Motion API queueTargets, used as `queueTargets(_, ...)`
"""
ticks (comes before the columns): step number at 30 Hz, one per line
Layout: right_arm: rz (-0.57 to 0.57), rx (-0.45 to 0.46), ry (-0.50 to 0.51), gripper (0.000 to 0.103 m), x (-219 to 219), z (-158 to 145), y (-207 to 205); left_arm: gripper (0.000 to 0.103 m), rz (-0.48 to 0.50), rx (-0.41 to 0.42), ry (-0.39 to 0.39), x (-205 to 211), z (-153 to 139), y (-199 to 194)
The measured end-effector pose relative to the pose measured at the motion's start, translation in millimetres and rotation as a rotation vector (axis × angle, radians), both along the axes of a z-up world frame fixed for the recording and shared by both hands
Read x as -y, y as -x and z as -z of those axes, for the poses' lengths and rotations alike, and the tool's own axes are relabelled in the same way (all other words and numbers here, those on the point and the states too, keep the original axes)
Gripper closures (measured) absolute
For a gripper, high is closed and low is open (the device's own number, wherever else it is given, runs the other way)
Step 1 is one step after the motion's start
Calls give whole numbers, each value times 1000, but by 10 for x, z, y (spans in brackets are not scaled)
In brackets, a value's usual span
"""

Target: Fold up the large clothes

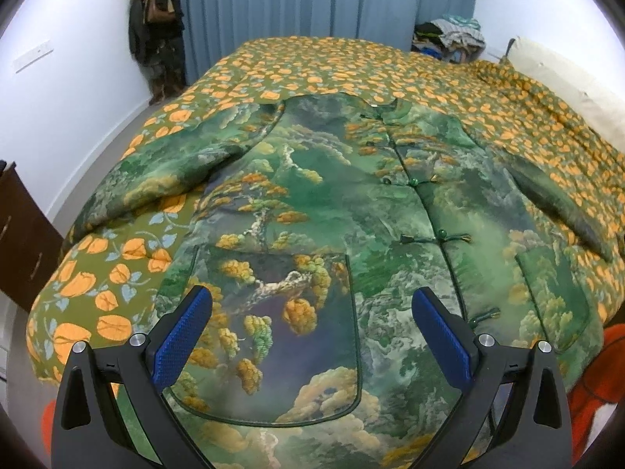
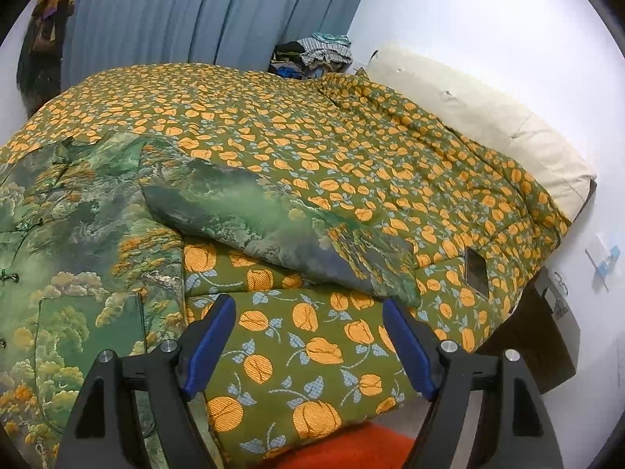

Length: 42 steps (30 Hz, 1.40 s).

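Jacket [image 1: 351, 203] lies flat, front up, on the quilt [image 2: 312, 351]; long axis runs straight away from both tongs. Left gripper [image 1: 310, 336] gapes empty above the hem pocket. Right gripper [image 2: 308, 344] gapes empty; the sleeve [image 2: 273, 219] lies just beyond it, nearer this hand.

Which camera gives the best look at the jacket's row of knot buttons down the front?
The left wrist view: the jacket lies spread across it, and the knot buttons run down its middle. The right wrist view catches only the jacket's right side and sleeve, with a few buttons at its left edge.
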State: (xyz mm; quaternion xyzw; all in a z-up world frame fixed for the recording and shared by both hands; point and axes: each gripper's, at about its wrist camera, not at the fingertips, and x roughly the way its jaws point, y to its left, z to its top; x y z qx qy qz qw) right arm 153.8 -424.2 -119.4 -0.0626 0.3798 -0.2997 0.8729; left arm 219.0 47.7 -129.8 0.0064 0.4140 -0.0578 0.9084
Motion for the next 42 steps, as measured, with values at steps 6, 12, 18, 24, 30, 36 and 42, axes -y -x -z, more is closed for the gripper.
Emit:
queueTargets(6, -7, -3, 0, 24, -27, -6, 0, 1, -11, -9, 2, -32, 23, -3)
queueTargets(12, -7, -1, 2, 24, -35, -4, 2, 1, -21, -17, 0, -51, 59, 8)
queueTargets(18, -8, 0, 4, 24, -42, -7, -2, 1, -27, -19, -6, -63, 73, 24)
queueTargets(24, -14, -3, 8, 24, -51, -3, -8, 1, -30, -17, -4, -75, 63, 24)
queueTargets(30, -18, -3, 6, 24, -53, -4, 0, 1, -33, -20, -5, -85, 61, 23)
queueTargets(36, -18, -7, 4, 24, -40, -3, -3, 1, -44, -21, -4, -115, 60, 29)
queueTargets(42, -63, 0, -25, 24, 46, 25, -4, 1, -45, -26, -10, -101, 80, 33)
